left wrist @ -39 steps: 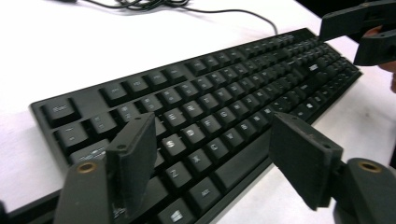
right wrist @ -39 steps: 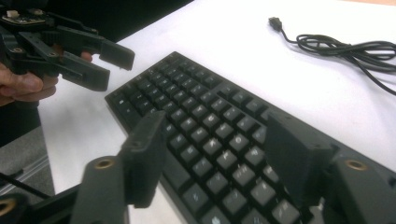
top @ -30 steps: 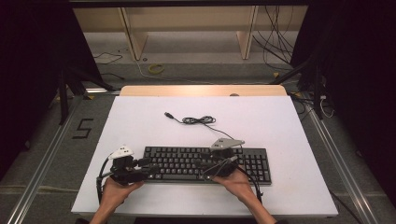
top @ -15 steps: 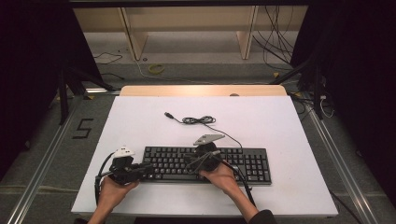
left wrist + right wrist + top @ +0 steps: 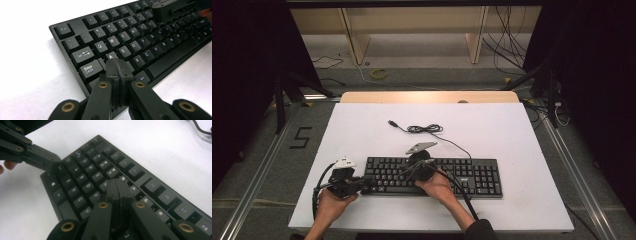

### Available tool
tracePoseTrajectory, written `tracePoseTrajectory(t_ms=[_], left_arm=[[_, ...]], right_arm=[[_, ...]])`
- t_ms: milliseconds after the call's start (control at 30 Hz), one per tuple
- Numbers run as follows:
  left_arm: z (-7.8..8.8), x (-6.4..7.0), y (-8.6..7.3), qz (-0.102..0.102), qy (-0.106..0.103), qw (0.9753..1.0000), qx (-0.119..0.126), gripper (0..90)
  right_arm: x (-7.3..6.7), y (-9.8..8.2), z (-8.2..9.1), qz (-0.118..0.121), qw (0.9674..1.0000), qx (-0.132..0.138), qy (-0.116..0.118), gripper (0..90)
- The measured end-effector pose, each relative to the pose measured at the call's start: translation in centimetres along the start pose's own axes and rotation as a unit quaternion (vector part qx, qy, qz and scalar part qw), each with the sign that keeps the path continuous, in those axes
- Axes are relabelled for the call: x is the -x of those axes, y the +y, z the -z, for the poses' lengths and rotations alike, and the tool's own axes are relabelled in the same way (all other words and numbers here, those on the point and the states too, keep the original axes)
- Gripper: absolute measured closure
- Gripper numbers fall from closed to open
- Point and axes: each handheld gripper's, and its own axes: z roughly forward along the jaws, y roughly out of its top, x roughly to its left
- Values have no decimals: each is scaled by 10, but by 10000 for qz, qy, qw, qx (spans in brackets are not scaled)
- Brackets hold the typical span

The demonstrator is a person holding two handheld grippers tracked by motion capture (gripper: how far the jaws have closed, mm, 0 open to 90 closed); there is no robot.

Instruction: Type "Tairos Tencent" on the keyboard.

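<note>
Both claws have just closed, nothing between the jaws. The left claw (image 5: 117, 67) points its tip at the keyboard (image 5: 462, 175) near the A key; the right claw (image 5: 119, 188) has moved left above the upper letter rows, apparently ready to press keys.

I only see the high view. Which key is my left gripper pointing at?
Observer: The left gripper tip is right beside the A key on the keyboard. Its fingers have just closed, with nothing between them.
Kid: And my right one?
Observer: The right gripper has just closed its fingers too, on nothing. Its tip is just past the F key and hides the key under it.
</note>
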Motion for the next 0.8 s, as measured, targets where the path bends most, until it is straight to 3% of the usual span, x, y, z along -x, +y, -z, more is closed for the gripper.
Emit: tracePoseTrajectory(t_ms=[800], left_arm=[[-7,-2,-1,-11,22,9996,-287,892]], right_arm=[[1,-2,-16,-31,9999,-155,-35,900]])
